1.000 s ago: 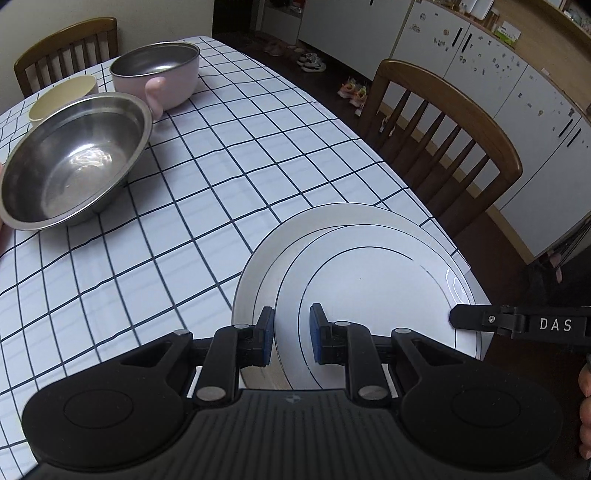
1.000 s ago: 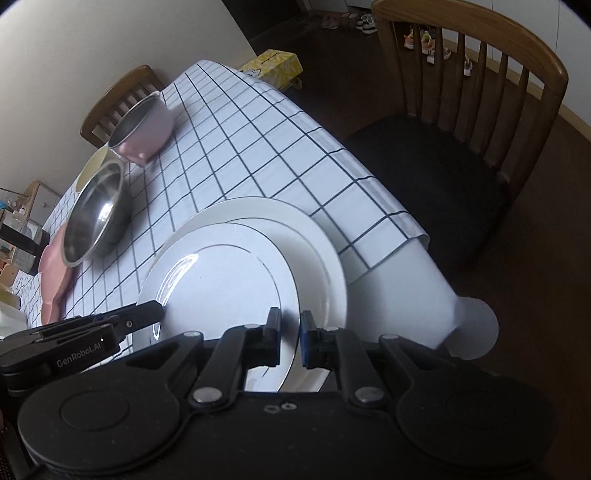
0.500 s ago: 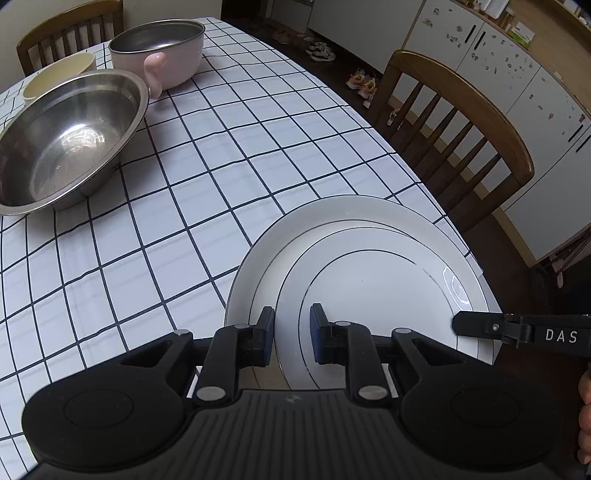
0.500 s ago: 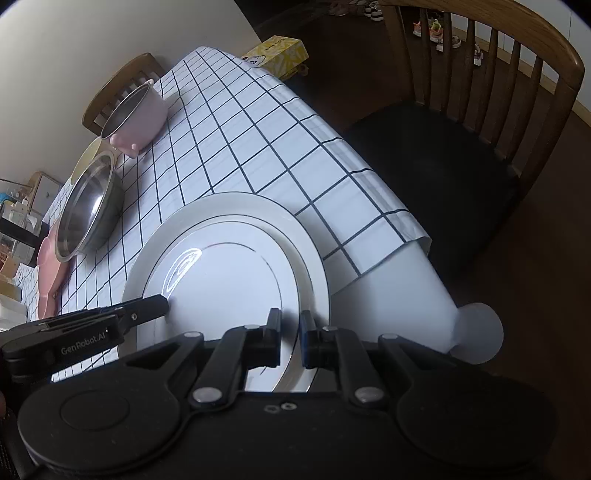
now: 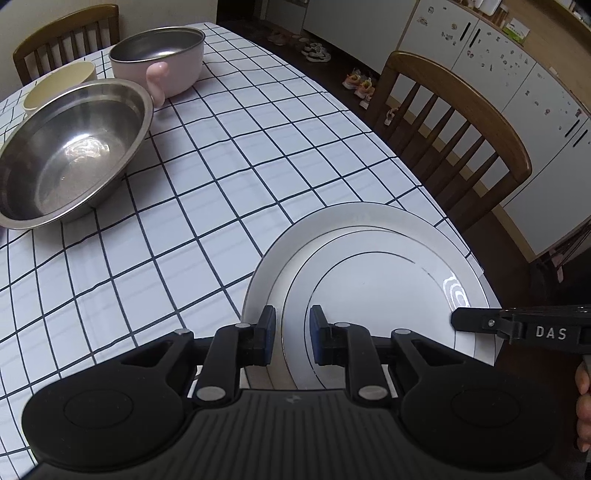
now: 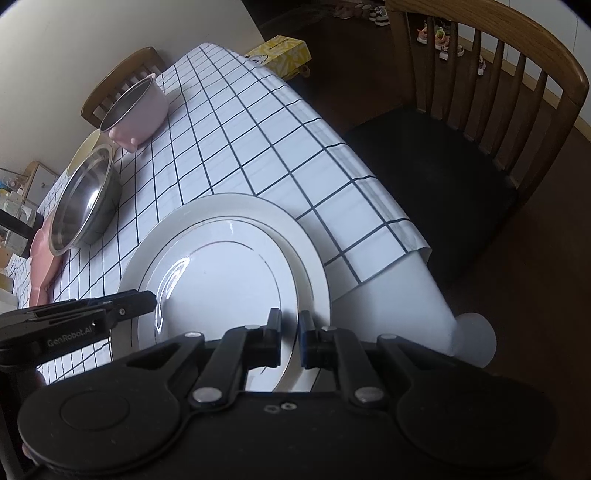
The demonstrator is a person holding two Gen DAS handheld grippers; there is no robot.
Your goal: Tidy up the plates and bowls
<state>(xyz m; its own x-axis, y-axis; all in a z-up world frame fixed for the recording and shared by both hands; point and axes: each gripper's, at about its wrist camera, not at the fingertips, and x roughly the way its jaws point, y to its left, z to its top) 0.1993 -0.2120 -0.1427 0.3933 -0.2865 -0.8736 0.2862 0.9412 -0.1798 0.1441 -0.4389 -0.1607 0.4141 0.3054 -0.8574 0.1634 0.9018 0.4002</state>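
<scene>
A smaller white plate (image 5: 376, 280) (image 6: 225, 277) with thin dark rings lies on a larger white plate (image 5: 332, 225) (image 6: 314, 258) at the table's near corner. My left gripper (image 5: 292, 332) is shut on the smaller plate's near rim. My right gripper (image 6: 289, 334) is shut on the same plate's rim from the other side. Each gripper shows in the other's view. A steel bowl (image 5: 70, 151) (image 6: 83, 199), a pink pot (image 5: 162, 62) (image 6: 135, 107) and a cream bowl (image 5: 59, 86) stand at the far left.
The table has a white checked cloth (image 5: 229, 155). A wooden chair (image 5: 454, 136) (image 6: 480, 110) stands by the table's right edge, another chair (image 5: 62, 33) at the far end. A pink plate (image 6: 38, 254) lies beyond the steel bowl. A yellow tissue box (image 6: 280, 53) sits past the table.
Both grippers stayed shut on the smaller plate and moved it with them over the larger plate, so the two plates now sit more centred. The bowls have not moved.
</scene>
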